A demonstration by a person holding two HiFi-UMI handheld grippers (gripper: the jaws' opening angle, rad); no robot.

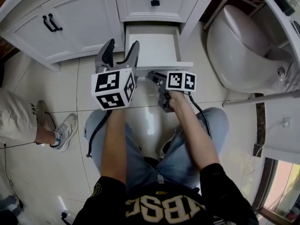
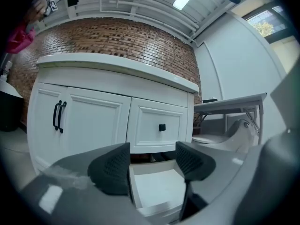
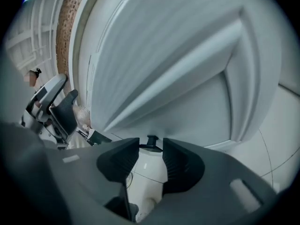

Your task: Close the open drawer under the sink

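The white drawer (image 1: 152,46) under the vanity stands pulled out, and its inside looks bare. My right gripper (image 1: 155,77) is at the drawer's front panel (image 1: 165,66). In the right gripper view that panel (image 3: 178,78) fills the picture, and the small black knob (image 3: 151,141) sits between the tips of the right gripper (image 3: 151,149), which is shut on it. My left gripper (image 1: 123,48) hovers open over the drawer's front left corner, holding nothing. In the left gripper view the left gripper (image 2: 152,161) frames the open drawer (image 2: 157,189) below it.
A shut upper drawer with a black knob (image 1: 154,3) sits above the open one, and cabinet doors with black handles (image 1: 51,22) stand to the left. A white toilet (image 1: 243,46) is close on the right. Another person's leg and shoe (image 1: 63,132) rest on the tiled floor at left.
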